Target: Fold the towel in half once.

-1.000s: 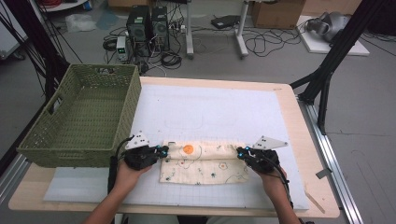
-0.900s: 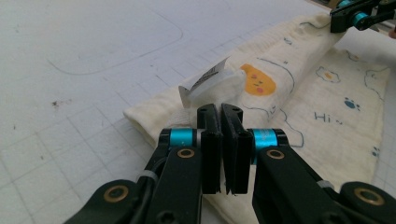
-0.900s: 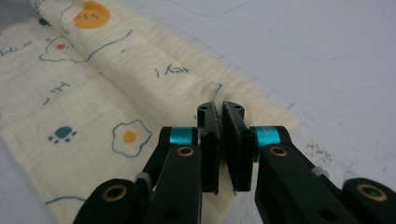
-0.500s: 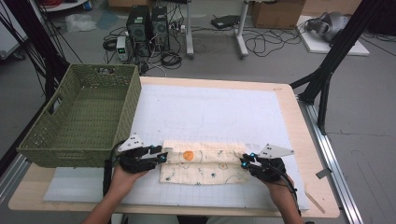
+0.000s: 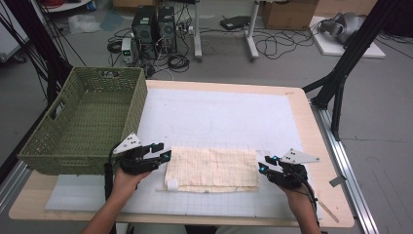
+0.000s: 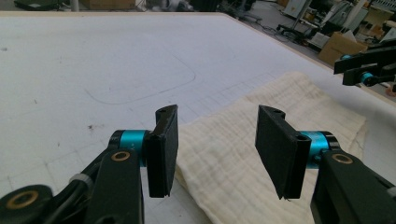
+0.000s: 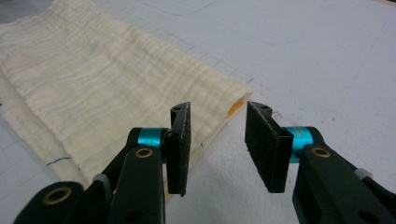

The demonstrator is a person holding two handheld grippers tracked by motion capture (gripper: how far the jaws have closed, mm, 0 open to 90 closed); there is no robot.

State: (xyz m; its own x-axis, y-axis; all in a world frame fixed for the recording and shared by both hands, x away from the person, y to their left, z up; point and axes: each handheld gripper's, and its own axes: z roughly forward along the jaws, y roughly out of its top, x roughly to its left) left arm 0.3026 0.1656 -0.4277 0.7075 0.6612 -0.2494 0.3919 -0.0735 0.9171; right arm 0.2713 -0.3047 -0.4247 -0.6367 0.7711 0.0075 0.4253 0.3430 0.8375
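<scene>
A cream cloth [image 5: 212, 168] lies folded in a long rectangle on the white mat near the table's front. My left gripper [image 5: 164, 156] sits at its left end and my right gripper [image 5: 263, 167] at its right end. In the left gripper view the gripper [image 6: 217, 116] has just been opening; the cloth [image 6: 224, 154] lies loose under the gap, untouched by the pads. In the right gripper view the gripper [image 7: 218, 109] has also just been opening. The cloth's folded corner [image 7: 93, 79] rests beside its left jaw, with a bit of orange at the fold.
A green woven basket [image 5: 83, 122] stands on the table's left side, close to my left hand. The white mat [image 5: 219, 112] stretches behind the cloth to the wooden table edge [image 5: 311, 126]. A black stand leg [image 5: 341, 73] rises past the right edge.
The cloth's printed side with the orange spot has been folded under, so a plain cream side faces up. Both grippers have opened and let go; the right one has drawn back to the right.
</scene>
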